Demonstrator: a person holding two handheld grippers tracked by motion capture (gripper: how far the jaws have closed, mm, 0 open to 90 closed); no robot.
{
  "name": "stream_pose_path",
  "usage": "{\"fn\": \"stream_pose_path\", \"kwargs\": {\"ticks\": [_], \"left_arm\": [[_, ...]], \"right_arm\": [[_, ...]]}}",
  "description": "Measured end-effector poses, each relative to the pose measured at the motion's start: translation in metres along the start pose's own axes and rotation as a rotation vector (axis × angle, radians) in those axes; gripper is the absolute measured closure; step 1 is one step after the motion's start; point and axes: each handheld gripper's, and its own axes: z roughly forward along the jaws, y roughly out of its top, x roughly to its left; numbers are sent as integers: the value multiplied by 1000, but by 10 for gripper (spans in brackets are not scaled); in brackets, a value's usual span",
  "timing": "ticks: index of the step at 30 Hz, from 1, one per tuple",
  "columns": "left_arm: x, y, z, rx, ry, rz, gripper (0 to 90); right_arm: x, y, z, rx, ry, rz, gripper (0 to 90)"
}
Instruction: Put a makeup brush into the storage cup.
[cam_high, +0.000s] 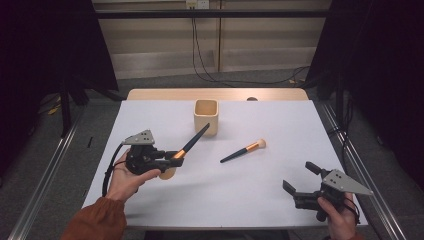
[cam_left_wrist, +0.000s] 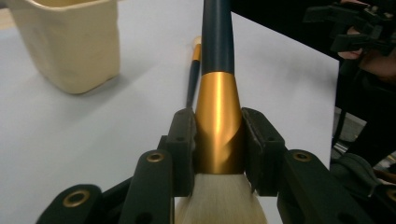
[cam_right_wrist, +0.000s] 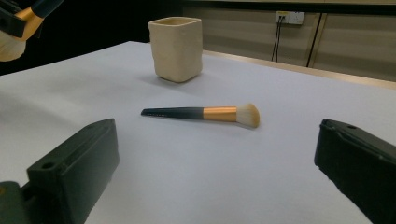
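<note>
The held brush (cam_left_wrist: 218, 116) has a glossy dark handle, a shiny gold metallic ferrule and soft pale bristles. The black jaws of the left gripper (cam_left_wrist: 218, 140) look like matt plastic with brass-coloured inserts. The cup (cam_right_wrist: 176, 46) at the upper centre is cream, matt and slightly uneven, like unglazed ceramic. The table (cam_high: 260, 185) has a smooth, matt white top with a wood-look far edge.

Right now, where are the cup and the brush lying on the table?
Cream square ceramic cup (cam_high: 206, 116): high view, front wall.
Dark-handled makeup brush with gold collar (cam_right_wrist: 219, 113): right gripper view, gold collar.
</note>
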Motion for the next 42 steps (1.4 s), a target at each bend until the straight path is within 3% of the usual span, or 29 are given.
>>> {"fn": "stream_pose_path", "kwargs": {"ticks": [11, 15, 25, 31, 35, 40, 42], "left_arm": [[-14, 12, 24, 52, -93, 27, 667], [-20, 16, 32, 104, -120, 60, 667], [-27, 29, 42, 173, -140, 90, 667], [-32, 36, 45, 242, -161, 109, 667], [-34, 39, 47, 280, -169, 128, 667], [-36, 42, 48, 290, -173, 151, 667], [-37, 43, 48, 304, -173, 164, 667]], "right_arm": [[1, 2, 2, -11, 24, 9, 0], [5, 5, 5, -13, 52, -1, 0], [21, 18, 22, 28, 195, -54, 0], [27, 31, 39, 47, 281, -100, 5], [28, 37, 53, 86, 314, -104, 9], [34, 41, 63, 136, 372, -133, 6], [37, 44, 66, 168, 404, -123, 4]]}}
